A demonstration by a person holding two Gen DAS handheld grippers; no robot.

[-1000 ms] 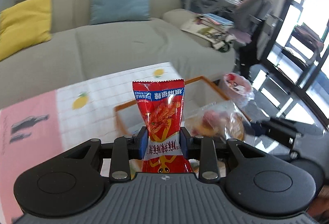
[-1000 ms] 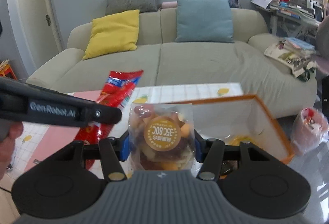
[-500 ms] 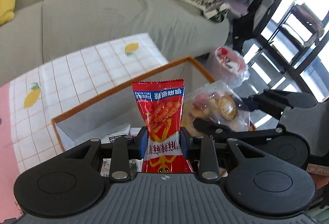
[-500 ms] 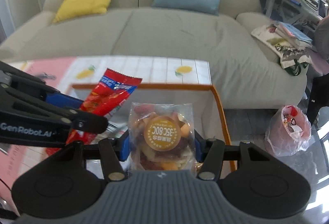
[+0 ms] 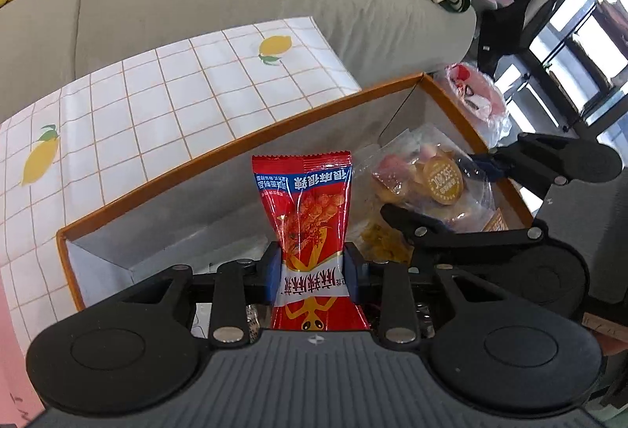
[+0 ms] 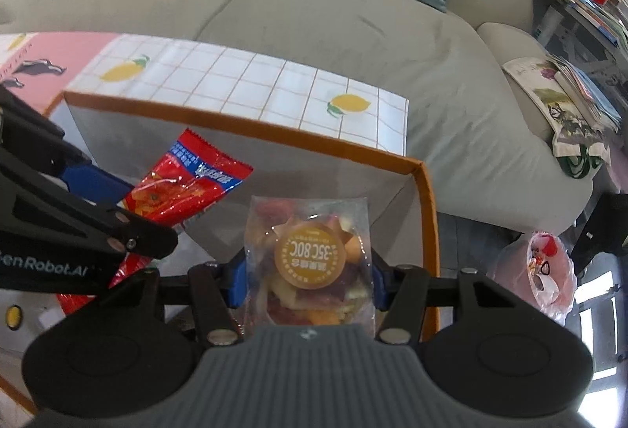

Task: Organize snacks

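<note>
Both claws have dropped toward the orange-rimmed box [image 5: 219, 157]. From the left wrist, the left claw [image 5: 313, 273] grips a red packet [image 5: 310, 216] over the box interior. From the right wrist, the right claw [image 6: 307, 277] grips a clear bag [image 6: 310, 251] near the box's right wall [image 6: 428, 216].

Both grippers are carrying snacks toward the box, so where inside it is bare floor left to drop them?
Bare grey floor lies along the box's far wall and left corner. Crowded: right end, under the clear packet.
</note>
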